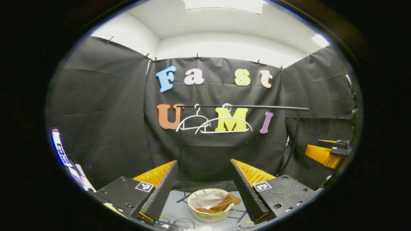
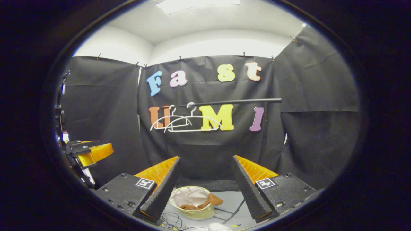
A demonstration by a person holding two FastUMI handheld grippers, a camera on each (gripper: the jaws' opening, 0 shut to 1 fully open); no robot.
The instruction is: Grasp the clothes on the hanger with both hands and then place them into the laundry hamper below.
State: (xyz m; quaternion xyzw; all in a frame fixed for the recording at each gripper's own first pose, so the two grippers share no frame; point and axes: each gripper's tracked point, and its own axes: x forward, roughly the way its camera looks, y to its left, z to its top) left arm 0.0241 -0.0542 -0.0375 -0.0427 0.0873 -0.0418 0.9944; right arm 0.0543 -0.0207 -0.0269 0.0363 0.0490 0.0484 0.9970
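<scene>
Two open grippers (image 1: 204, 187) (image 2: 205, 184) hold nothing, with the clothes (image 1: 221, 203) low ahead in the hamper (image 1: 208, 215), hangers (image 1: 213, 123) bare.

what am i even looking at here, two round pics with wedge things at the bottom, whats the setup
Each picture comes from a camera riding on a hand-held two-finger gripper, looking forward along its fingers. The wedges at the bottom are those fingers: the left gripper in its own view, the right gripper in its own. Both are open and hold nothing. Ahead stands a rail with two bare white hangers. On the floor below sits a hamper with brown clothes draped in it. The right gripper also shows at the left view's right edge.
</scene>
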